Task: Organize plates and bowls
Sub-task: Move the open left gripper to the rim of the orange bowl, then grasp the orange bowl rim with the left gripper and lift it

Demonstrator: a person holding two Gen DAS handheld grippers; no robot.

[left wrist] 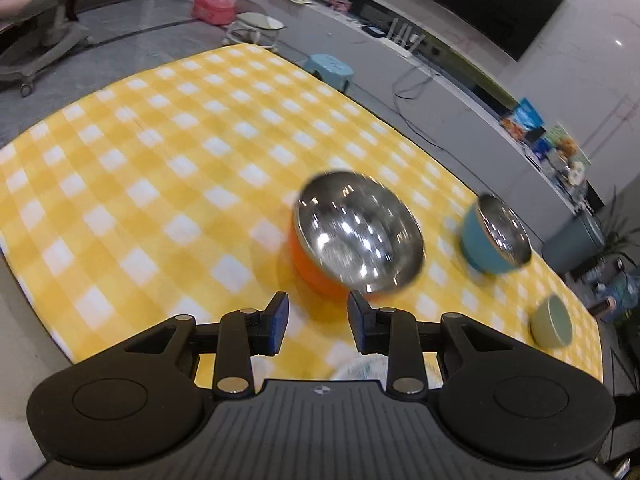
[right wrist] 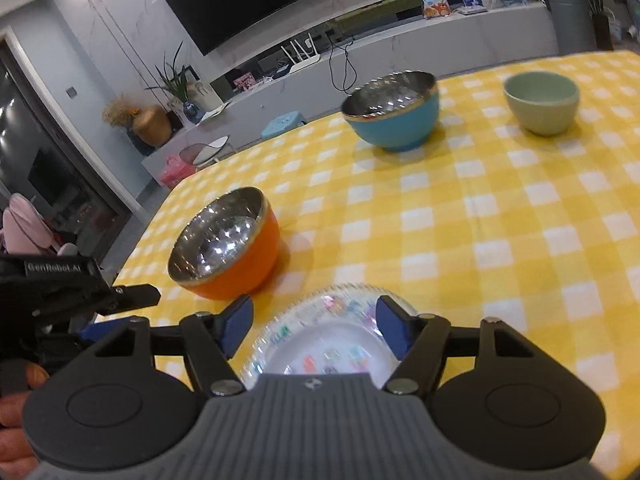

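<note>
Both tools empty: left tool point(left wrist: 318, 312) jaws parted, right tool point(right wrist: 314, 320) jaws wide above the clear printed plastic plate point(right wrist: 320, 336) on the yellow-checked worktop point(right wrist: 500, 240). 3 bowls sit apart: orange steel-lined bowl point(right wrist: 228, 244), blue steel-lined bowl point(right wrist: 394, 110), pale green ceramic bowl point(right wrist: 542, 100). Likely between placements; next needs a rim grasp, probably the orange bowl.
</note>
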